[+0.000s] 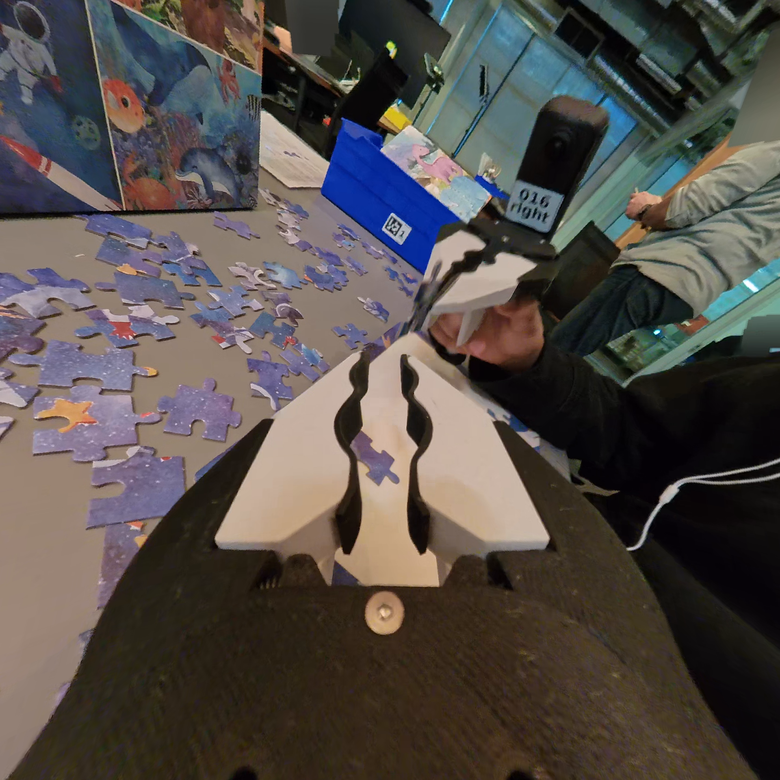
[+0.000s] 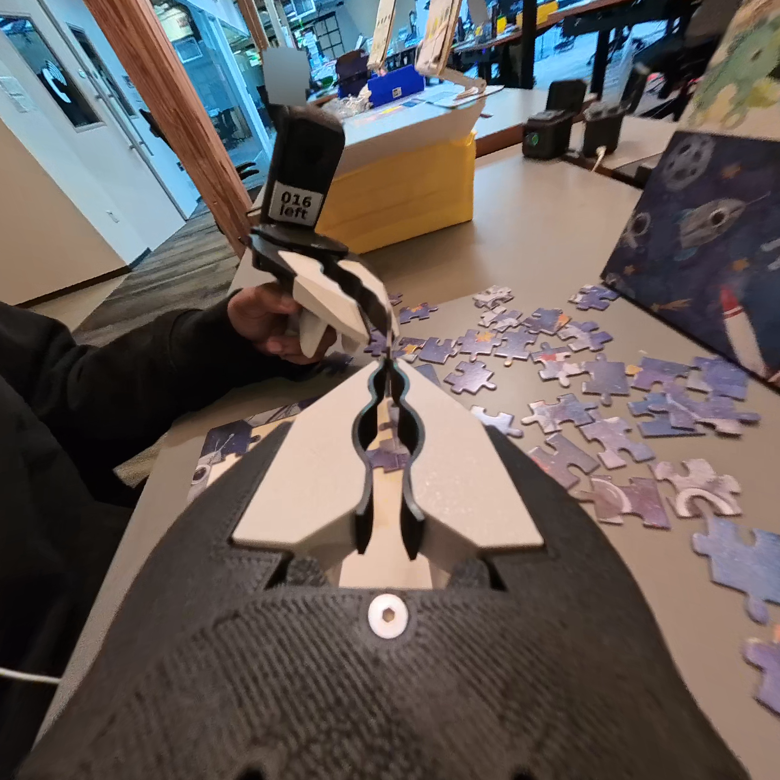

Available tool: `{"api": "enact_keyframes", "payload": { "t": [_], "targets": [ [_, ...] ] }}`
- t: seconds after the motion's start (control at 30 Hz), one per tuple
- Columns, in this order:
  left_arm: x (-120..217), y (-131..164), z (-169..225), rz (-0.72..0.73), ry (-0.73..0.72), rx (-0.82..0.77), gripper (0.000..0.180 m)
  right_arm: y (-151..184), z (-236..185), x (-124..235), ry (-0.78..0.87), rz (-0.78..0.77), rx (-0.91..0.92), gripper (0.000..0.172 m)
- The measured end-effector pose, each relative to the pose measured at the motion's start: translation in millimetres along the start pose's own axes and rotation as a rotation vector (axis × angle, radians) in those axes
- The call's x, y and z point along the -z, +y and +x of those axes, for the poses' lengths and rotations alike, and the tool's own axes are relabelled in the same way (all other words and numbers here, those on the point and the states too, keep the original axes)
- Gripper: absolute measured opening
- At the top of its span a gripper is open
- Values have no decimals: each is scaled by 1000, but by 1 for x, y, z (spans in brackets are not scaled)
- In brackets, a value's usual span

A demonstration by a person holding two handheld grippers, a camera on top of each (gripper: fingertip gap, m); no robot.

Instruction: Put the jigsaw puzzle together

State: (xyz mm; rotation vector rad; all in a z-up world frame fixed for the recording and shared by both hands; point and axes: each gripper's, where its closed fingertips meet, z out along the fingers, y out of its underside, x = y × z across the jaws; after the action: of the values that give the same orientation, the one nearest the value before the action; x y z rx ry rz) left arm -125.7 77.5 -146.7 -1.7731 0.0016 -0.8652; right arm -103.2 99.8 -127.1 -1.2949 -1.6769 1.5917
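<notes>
In the left wrist view, the left tool (image 1: 382, 358) stands narrowly parted with nothing between its black wavy pads, above a grey desk (image 1: 50, 548) strewn with loose purple-blue cardboard puzzle pieces (image 1: 198, 411), and the right tool (image 1: 426, 308) hangs just beyond its tips. In the right wrist view, the right tool (image 2: 387, 366) is closed on a thin purple puzzle piece held on edge (image 2: 387, 339), and the left tool (image 2: 382, 320) hangs right over that piece, beside a dark space-picture box (image 2: 696, 253).
</notes>
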Motion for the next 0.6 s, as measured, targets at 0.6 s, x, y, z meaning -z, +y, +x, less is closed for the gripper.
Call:
{"api": "enact_keyframes", "payload": {
  "t": [0.6],
  "targets": [
    [-8,5,-10,-56,-85,-77,11,-4,31,66,156,-33,-85,0]
  ]
}}
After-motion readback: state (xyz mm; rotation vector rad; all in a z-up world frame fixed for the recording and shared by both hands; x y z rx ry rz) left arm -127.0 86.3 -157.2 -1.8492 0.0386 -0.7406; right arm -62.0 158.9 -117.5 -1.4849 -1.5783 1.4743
